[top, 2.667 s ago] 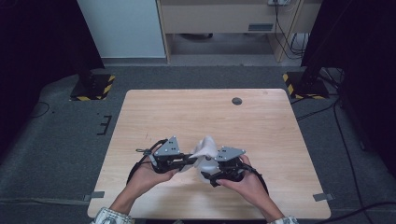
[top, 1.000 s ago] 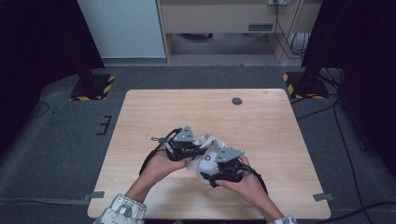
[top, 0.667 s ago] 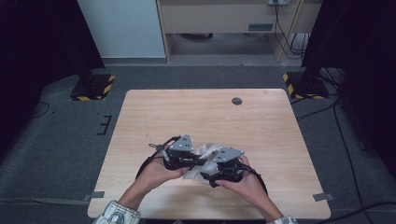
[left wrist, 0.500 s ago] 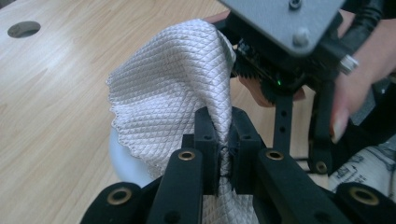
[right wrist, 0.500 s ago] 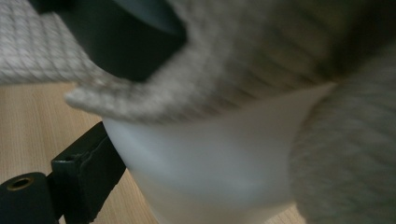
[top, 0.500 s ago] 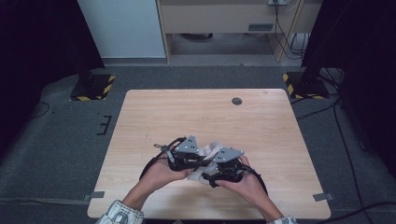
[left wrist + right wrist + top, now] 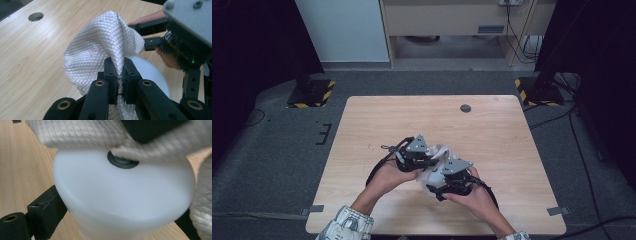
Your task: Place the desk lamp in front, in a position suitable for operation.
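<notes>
White cloth (image 7: 100, 47), pinched by the left gripper (image 7: 119, 72), has moved onto the white cup (image 7: 122, 202) the right gripper (image 7: 447, 181) holds; wiping looks underway.

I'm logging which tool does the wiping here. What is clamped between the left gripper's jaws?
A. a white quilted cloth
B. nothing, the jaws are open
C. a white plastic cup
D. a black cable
A: in the left gripper view the left gripper has its jaws pinched on a fold of the white quilted cloth.
</notes>
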`<state>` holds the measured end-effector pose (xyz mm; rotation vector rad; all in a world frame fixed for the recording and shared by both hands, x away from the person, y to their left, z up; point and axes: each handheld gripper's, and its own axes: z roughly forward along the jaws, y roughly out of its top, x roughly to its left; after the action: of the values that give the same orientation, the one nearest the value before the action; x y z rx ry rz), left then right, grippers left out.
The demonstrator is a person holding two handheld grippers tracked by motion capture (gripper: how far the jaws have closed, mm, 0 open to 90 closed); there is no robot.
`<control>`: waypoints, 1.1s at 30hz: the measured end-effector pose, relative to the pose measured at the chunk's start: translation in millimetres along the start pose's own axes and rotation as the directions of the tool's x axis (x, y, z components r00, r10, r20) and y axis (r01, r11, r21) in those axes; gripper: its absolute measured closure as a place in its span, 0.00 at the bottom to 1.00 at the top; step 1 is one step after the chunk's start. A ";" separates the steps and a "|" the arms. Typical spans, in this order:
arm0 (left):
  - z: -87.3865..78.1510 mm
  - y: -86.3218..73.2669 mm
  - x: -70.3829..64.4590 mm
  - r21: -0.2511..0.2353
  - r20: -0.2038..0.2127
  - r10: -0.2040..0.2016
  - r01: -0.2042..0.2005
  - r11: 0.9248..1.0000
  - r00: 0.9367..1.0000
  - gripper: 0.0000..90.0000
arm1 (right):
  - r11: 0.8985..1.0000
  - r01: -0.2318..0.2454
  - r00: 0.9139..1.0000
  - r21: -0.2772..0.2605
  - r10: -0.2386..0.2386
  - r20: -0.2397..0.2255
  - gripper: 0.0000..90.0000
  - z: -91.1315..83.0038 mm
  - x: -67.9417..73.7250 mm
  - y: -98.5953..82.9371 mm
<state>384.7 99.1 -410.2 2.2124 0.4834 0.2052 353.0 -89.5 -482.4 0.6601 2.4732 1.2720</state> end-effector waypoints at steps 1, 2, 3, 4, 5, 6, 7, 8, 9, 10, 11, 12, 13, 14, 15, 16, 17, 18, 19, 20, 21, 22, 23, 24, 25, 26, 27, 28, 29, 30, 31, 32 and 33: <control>-2.3 -2.2 0.5 -0.001 0.001 -0.003 0.003 1.000 1.000 0.93 | 1.000 0.000 1.000 0.000 0.000 0.000 0.10 0.0 0.1 0.1; -5.7 -4.7 0.5 0.001 0.002 -0.002 0.002 1.000 1.000 0.93 | 1.000 -0.001 1.000 0.000 0.001 0.001 0.10 0.1 0.1 0.1; -7.3 -6.3 -0.4 -0.003 0.003 -0.007 0.007 1.000 1.000 0.93 | 1.000 -0.001 1.000 0.000 0.001 0.001 0.10 0.2 0.1 0.2; -7.3 -6.3 -0.4 -0.003 0.003 -0.007 0.007 1.000 1.000 0.93 | 1.000 -0.001 1.000 0.000 0.001 0.001 0.10 0.2 0.1 0.2; -13.8 -11.2 -3.2 0.002 0.013 0.000 0.000 1.000 1.000 0.93 | 1.000 -0.001 1.000 0.001 0.001 0.001 0.10 0.1 0.1 0.2; -15.7 -13.0 -4.6 -0.002 0.014 -0.001 0.001 1.000 1.000 0.93 | 1.000 -0.001 1.000 0.001 0.001 0.001 0.10 0.2 0.1 0.2; -15.7 -13.0 -4.6 -0.002 0.014 -0.001 0.001 1.000 1.000 0.93 | 1.000 -0.001 1.000 0.001 0.001 0.001 0.10 0.2 0.0 0.3; -19.8 -17.4 -10.2 -0.008 0.039 -0.001 0.001 1.000 0.999 0.93 | 1.000 0.000 1.000 0.001 0.000 0.001 0.10 0.3 0.0 0.3; -20.4 -18.3 -12.3 -0.010 0.047 0.000 0.000 1.000 0.999 0.93 | 1.000 0.000 1.000 0.001 0.000 0.002 0.09 0.4 0.1 0.2; -20.4 -18.3 -12.3 -0.010 0.047 0.000 0.000 1.000 0.999 0.93 | 1.000 0.002 1.000 0.001 -0.002 0.003 0.09 0.5 0.2 0.2; -20.5 -18.6 -15.2 -0.012 0.057 0.004 -0.003 1.000 0.998 0.93 | 1.000 0.003 1.000 0.002 -0.003 0.004 0.09 0.5 0.3 0.2; -18.3 -17.1 -20.6 -0.015 0.070 0.012 -0.011 1.000 0.997 0.93 | 1.000 0.004 1.000 0.001 -0.004 0.005 0.09 0.5 0.3 0.2; -16.4 -15.6 -22.3 -0.014 0.075 0.018 -0.017 1.000 0.997 0.93 | 1.000 0.005 1.000 -0.002 -0.005 0.003 0.09 0.7 0.2 0.0; -13.9 -13.9 -23.6 -0.015 0.080 0.020 -0.019 1.000 0.997 0.93 | 1.000 0.004 1.000 -0.002 -0.004 0.003 0.09 0.7 0.1 -0.2; -11.0 -11.6 -24.3 -0.017 0.082 0.021 -0.020 1.000 0.996 0.93 | 1.000 0.004 1.000 -0.002 -0.004 0.003 0.09 0.7 0.1 -0.2; -7.4 -8.5 -24.3 -0.014 0.077 0.027 -0.026 1.000 0.997 0.93 | 1.000 0.003 1.000 -0.002 -0.003 0.003 0.09 0.6 0.1 -0.1; -7.4 -8.5 -24.3 -0.014 0.077 0.027 -0.026 1.000 0.997 0.93 | 1.000 0.003 1.000 -0.002 -0.003 0.003 0.09 0.6 0.1 -0.1; -1.9 -4.0 -23.1 -0.015 0.060 0.023 -0.023 1.000 0.998 0.93 | 1.000 0.002 1.000 -0.003 -0.002 0.003 0.09 0.6 -0.1 -0.2; -1.9 -4.0 -23.1 -0.015 0.060 0.023 -0.023 1.000 0.998 0.93 | 1.000 0.002 1.000 -0.003 -0.002 0.003 0.09 0.6 -0.1 -0.2; 1.6 -1.6 -20.2 -0.018 0.043 0.018 -0.017 1.000 0.999 0.93 | 1.000 0.003 1.000 -0.004 -0.003 0.004 0.09 0.6 -0.1 -0.2; 1.6 -1.6 -20.2 -0.018 0.043 0.018 -0.017 1.000 0.999 0.93 | 1.000 0.003 1.000 -0.004 -0.003 0.004 0.09 0.6 -0.1 -0.2; 3.0 -1.7 -15.2 -0.014 0.025 0.010 -0.009 1.000 1.000 0.93 | 1.000 0.001 1.000 -0.003 -0.001 0.003 0.09 0.6 0.0 -0.3; 2.5 -2.8 -13.0 -0.016 0.024 0.000 0.000 1.000 1.000 0.93 | 1.000 0.000 1.000 -0.003 0.000 0.003 0.09 0.6 0.0 -0.4; 1.3 -3.8 -11.2 -0.016 0.020 0.000 0.001 1.000 1.000 0.93 | 1.000 0.000 1.000 -0.002 0.000 0.002 0.09 0.5 0.1 -0.4; 1.3 -3.8 -11.2 -0.016 0.020 0.000 0.001 1.000 1.000 0.93 | 1.000 0.000 1.000 -0.002 0.000 0.002 0.09 0.5 0.1 -0.4; -2.6 -6.4 -8.8 -0.021 0.012 -0.008 0.009 1.000 1.000 0.93 | 1.000 0.002 1.000 -0.002 -0.002 0.002 0.09 0.5 0.1 -0.4; -4.2 -7.3 -7.9 -0.020 0.009 -0.008 0.009 1.000 1.000 0.93 | 1.000 0.002 1.000 -0.002 -0.002 0.001 0.09 0.6 0.1 -0.4; -5.9 -8.7 -7.3 -0.022 0.007 -0.013 0.013 1.000 1.000 0.93 | 1.000 0.001 1.000 -0.002 -0.001 0.001 0.09 0.6 0.1 -0.3; -7.6 -9.9 -6.6 -0.026 0.004 -0.017 0.017 1.000 1.000 0.93 | 1.000 0.001 1.000 -0.002 -0.001 0.001 0.09 0.6 0.1 -0.4; -7.6 -9.9 -6.6 -0.026 0.004 -0.017 0.017 1.000 1.000 0.93 | 1.000 0.001 1.000 -0.002 -0.001 0.001 0.09 0.6 0.1 -0.4; -9.6 -11.3 -5.2 -0.026 0.000 -0.016 0.016 1.000 1.000 0.93 | 1.000 0.001 1.000 -0.003 -0.001 0.001 0.09 0.6 0.1 -0.5; -11.1 -12.3 -4.3 -0.026 -0.001 -0.017 0.017 1.000 1.000 0.93 | 1.000 0.001 1.000 -0.004 -0.001 0.000 0.09 0.7 0.0 -0.5; -12.8 -13.2 -3.0 -0.022 -0.004 -0.015 0.014 1.000 1.000 0.93 | 1.000 0.001 1.000 -0.003 -0.001 0.000 0.09 0.8 0.0 -0.4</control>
<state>374.4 114.5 -412.3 2.1873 0.4974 0.2067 353.3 -89.1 -483.2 0.6577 2.4702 1.2754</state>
